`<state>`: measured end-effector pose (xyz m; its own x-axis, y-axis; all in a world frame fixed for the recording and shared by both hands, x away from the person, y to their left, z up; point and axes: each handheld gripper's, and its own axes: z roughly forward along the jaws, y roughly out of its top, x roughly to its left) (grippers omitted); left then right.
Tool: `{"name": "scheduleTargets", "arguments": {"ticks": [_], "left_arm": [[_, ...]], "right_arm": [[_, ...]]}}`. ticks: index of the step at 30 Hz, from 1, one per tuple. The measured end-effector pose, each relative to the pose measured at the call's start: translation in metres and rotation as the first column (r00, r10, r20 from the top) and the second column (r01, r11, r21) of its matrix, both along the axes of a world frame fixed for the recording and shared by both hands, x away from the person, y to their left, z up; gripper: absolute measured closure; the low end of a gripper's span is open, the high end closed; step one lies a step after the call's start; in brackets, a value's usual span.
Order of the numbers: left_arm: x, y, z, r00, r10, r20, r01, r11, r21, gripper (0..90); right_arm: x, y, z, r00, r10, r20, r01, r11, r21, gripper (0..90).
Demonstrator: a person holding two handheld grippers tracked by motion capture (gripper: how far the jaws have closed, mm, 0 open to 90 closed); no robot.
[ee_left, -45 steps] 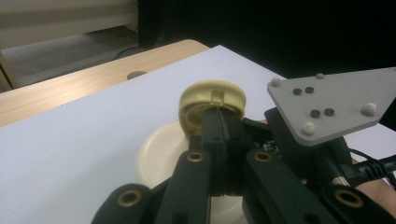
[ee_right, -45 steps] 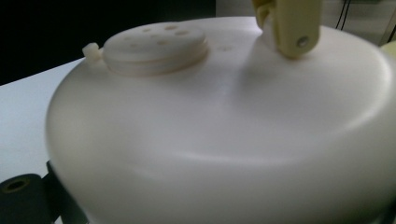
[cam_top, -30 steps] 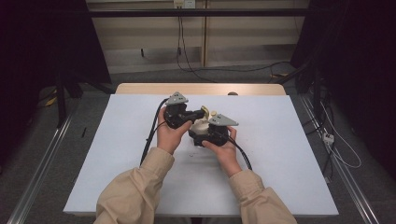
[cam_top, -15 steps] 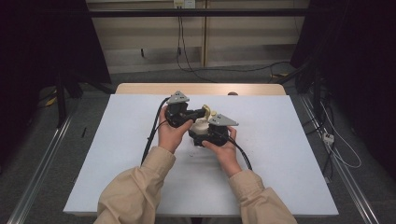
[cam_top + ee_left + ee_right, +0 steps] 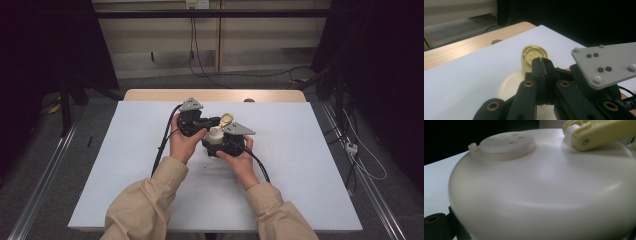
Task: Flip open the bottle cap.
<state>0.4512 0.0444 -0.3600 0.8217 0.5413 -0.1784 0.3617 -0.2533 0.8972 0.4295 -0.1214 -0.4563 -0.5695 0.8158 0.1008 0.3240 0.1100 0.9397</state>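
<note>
White sheet (image 5: 310, 165) covers most of the tabletop (image 5: 150, 94); bare wood strip shows along the far edge, 12 o'clock side. Small dark round spot (image 5: 248, 100) on that wood strip, just past the sheet's edge, also seen in the left gripper view (image 5: 497, 41). Grey floor (image 5: 40, 150) all around. Metal rails run along the floor at 9 o'clock (image 5: 47, 180) and 3 o'clock (image 5: 370, 195). Black cables (image 5: 235, 75) trail across the floor at 12 o'clock, below a wall socket (image 5: 197, 4). White power strip (image 5: 351, 147) with light cable at 3 o'clock. Dark curtains (image 5: 45, 45) at 10 and 2 o'clock.
</note>
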Motion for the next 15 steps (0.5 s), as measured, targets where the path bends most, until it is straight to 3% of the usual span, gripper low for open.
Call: {"name": "scheduleTargets", "arguments": {"ticks": [4,6,8,10,13,15], "left_arm": [[-0.002,0.002,0.002,1.0000,0.003,0.004,-0.003,1.0000,-0.007,81.4],[-0.002,0.003,0.002,0.9999,0.012,0.000,-0.012,0.9999,0.000,69.1],[-0.004,0.005,0.001,0.9999,0.016,0.004,-0.016,0.9999,-0.002,65.3],[-0.006,0.008,0.000,0.9998,0.020,0.006,-0.020,0.9997,-0.011,54.3],[-0.009,0.014,-0.002,0.9994,0.033,0.008,-0.033,0.9994,-0.013,44.5],[-0.013,0.019,-0.004,0.9992,0.036,0.015,-0.036,0.9993,-0.015,39.4]], "right_arm": [[0.000,0.000,0.000,1.0000,-0.001,-0.001,0.001,1.0000,-0.001,5.7],[0.000,0.000,0.000,1.0000,-0.001,-0.007,0.001,1.0000,0.001,5.5],[0.000,0.000,0.000,0.9999,-0.002,-0.016,0.002,1.0000,0.002,5.1],[0.000,-0.001,0.000,0.9993,-0.001,-0.036,0.001,1.0000,0.003,3.9],[0.000,-0.003,0.000,0.9958,-0.002,-0.092,0.004,0.9997,0.026,2.7],[-0.001,-0.004,0.000,0.9943,-0.006,-0.106,0.008,0.9997,0.025,2.7]]}}
